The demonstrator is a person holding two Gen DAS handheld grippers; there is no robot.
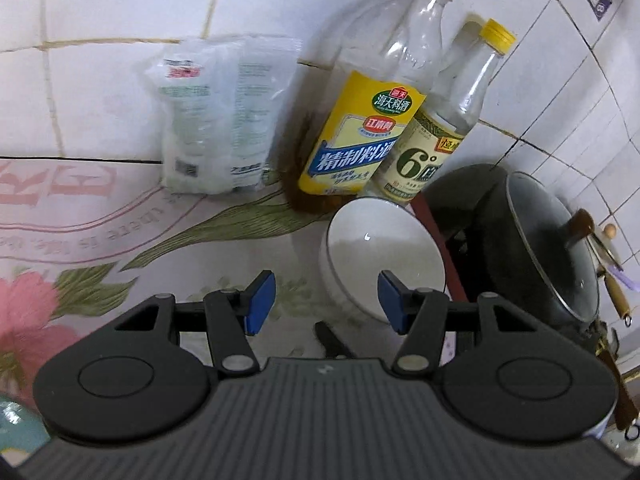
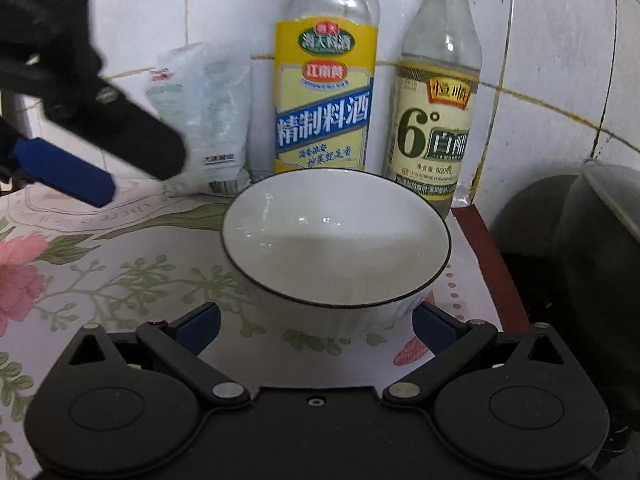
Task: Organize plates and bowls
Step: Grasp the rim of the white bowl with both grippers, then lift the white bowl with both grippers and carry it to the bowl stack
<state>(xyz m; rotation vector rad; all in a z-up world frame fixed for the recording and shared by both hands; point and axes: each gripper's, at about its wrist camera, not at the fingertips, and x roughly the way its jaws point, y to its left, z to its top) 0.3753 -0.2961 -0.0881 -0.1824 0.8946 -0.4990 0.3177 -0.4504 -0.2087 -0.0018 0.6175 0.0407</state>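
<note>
The blue pads of the right gripper (image 2: 316, 326) are spread wide apart, one at each side of the white ceramic bowl with a thin dark rim (image 2: 336, 240), and nothing is clamped between them; whether the bowl's wall is touched cannot be told. The wide spread is judged to suit a grasp across the bowl's base, so the bowl can be lifted away for sorting. The left gripper (image 1: 326, 300) is likewise held open and empty, its right pad (image 1: 394, 302) seen just in front of the same bowl's rim. The bowl is set upright on the flower-printed tablecloth (image 2: 120, 264), near the back right corner of the table. Just behind it, against the white tiled wall (image 1: 120, 0), a clear cooking-wine bottle with a yellow label (image 2: 324, 92) and a clear vinegar bottle with a yellow cap (image 2: 438, 112) are stood, with a crumpled clear plastic pouch (image 1: 216, 120) to their left. Beyond the table's right edge, a dark pot with a glass lid (image 1: 532, 248) is seen.
</note>
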